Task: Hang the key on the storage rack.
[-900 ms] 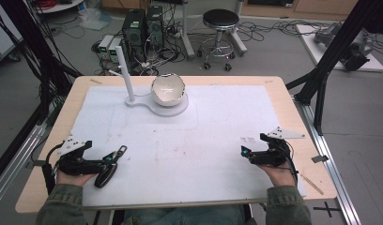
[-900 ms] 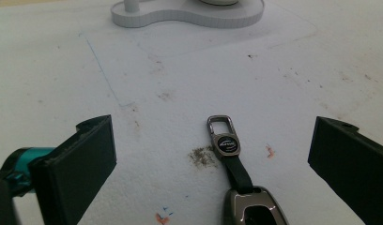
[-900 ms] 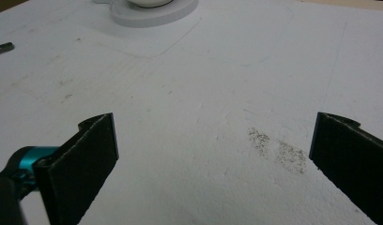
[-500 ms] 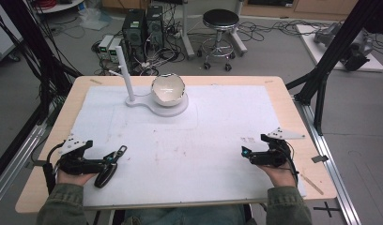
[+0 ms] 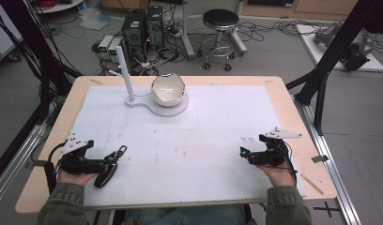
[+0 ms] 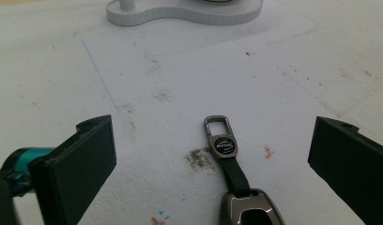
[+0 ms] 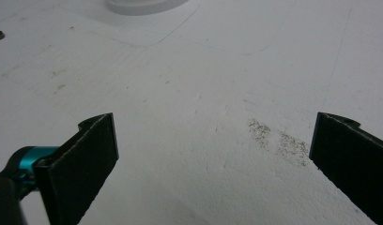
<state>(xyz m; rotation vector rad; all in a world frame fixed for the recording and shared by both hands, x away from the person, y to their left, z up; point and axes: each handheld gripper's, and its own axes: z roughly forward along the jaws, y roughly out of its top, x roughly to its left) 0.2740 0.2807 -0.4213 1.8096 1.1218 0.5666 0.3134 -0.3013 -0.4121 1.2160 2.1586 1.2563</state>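
Observation:
A dark key fob (image 6: pixel 248 211) with a short strap and a metal clip (image 6: pixel 216 124) lies flat on the white mat. It sits between the wide-apart jaws of my left gripper (image 6: pixel 213 138), and neither pad touches it. In the high view the key fob (image 5: pixel 106 174) is at the front left, just ahead of my left gripper (image 5: pixel 112 161). At the front right, my right gripper (image 5: pixel 246 157) rests low over the mat. Its jaws stand open in the right gripper view, with only bare mat between them (image 7: pixel 213 131).
A white stand (image 5: pixel 178 108) with an upright post (image 5: pixel 125 75) and a pale bowl (image 5: pixel 168 89) sits at the back centre of the mat. The stand's base (image 6: pixel 180 11) lies straight ahead of the left gripper. The wooden table edge (image 5: pixel 302 126) borders the mat.

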